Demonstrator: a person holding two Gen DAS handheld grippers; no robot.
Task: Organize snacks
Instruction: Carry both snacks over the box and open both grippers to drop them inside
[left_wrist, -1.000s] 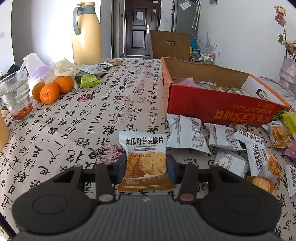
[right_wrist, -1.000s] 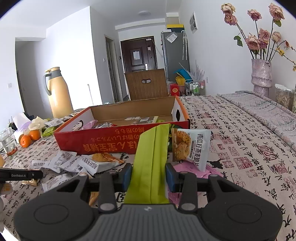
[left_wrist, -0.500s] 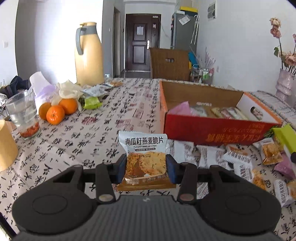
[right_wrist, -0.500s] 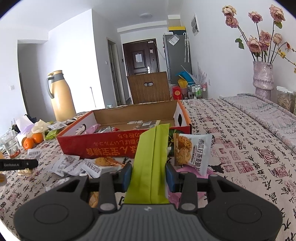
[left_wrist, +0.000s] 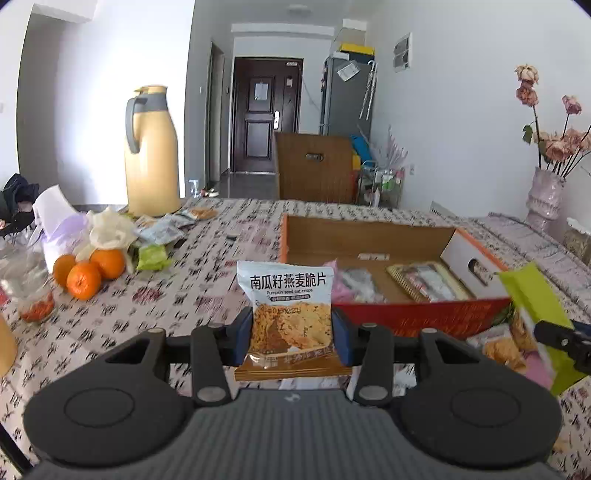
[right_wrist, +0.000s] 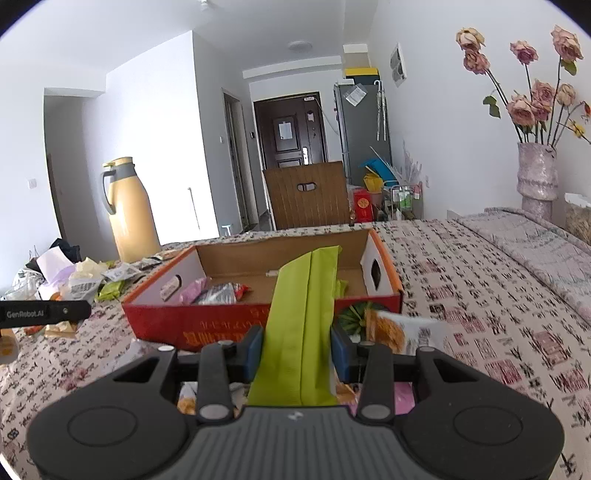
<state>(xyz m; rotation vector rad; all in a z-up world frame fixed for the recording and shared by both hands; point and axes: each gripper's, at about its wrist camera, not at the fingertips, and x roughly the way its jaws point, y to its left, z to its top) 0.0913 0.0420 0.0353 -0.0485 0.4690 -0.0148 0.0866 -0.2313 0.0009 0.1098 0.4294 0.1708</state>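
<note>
My left gripper (left_wrist: 292, 334) is shut on an oat crisp packet (left_wrist: 288, 314), white on top with an orange base, held upright above the table. My right gripper (right_wrist: 295, 350) is shut on a long green packet (right_wrist: 303, 325) that stands up between its fingers; the same green packet (left_wrist: 535, 306) shows at the right edge of the left wrist view. Ahead of both stands the open red cardboard box (left_wrist: 417, 314) (right_wrist: 229, 328) with a few wrapped snacks inside. Another oat crisp packet (right_wrist: 402, 332) lies just right of the green one.
Several loose snack packets (left_wrist: 498, 350) lie on the patterned tablecloth before the box. On the left are oranges (left_wrist: 88, 271), a glass (left_wrist: 26, 284), a tissue pile (left_wrist: 107, 229) and a yellow thermos (left_wrist: 151, 155). A vase of flowers (right_wrist: 535, 173) stands at the far right.
Both grippers have risen with their packets. The left one has tilted up, so the box interior now shows and the loose packets have dropped below its view.
</note>
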